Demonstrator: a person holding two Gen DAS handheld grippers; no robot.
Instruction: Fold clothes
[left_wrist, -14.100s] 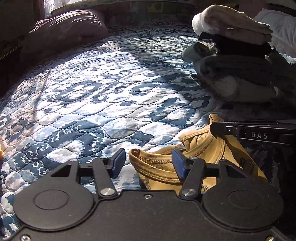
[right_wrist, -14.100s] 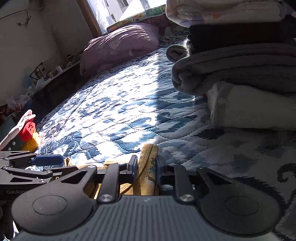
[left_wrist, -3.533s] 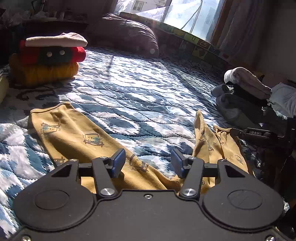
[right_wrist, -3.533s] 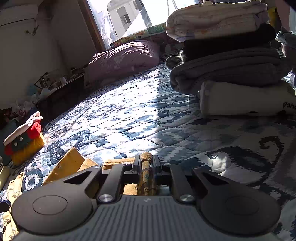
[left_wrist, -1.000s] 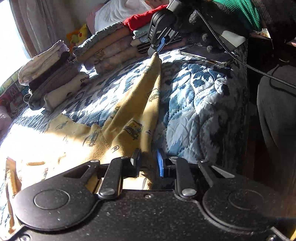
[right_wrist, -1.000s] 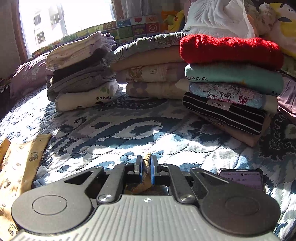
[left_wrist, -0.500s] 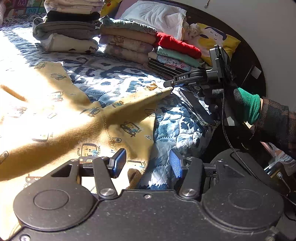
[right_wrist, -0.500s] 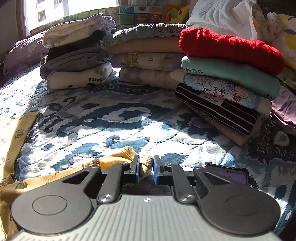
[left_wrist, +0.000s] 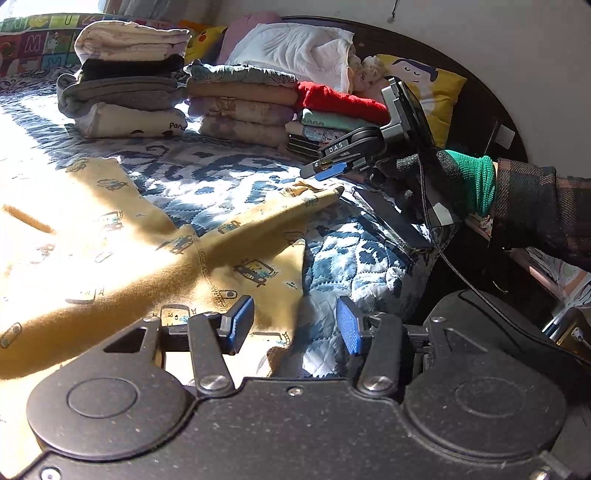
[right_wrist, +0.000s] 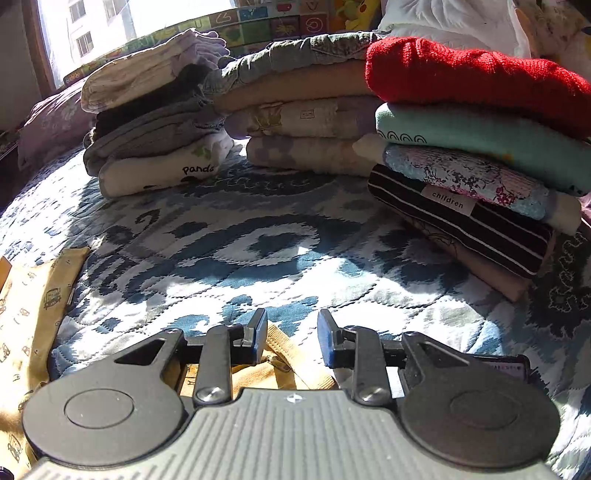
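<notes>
Lying flat on the quilt (right_wrist: 280, 236), the yellow garment (left_wrist: 122, 236) is released; both the left gripper (left_wrist: 291, 328) and right gripper (right_wrist: 291, 336) are spread.

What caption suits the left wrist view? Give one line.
Both grippers, left and right, open over yellow pajamas on a quilt.

left gripper (left_wrist: 293, 328): was clamped on the yellow garment (left_wrist: 122, 254) a second ago, jaws now spread, cloth lying flat | right gripper (right_wrist: 291, 338): let go of the cuff (right_wrist: 291, 354); cuff dropped onto the quilt (right_wrist: 258, 258)
</notes>
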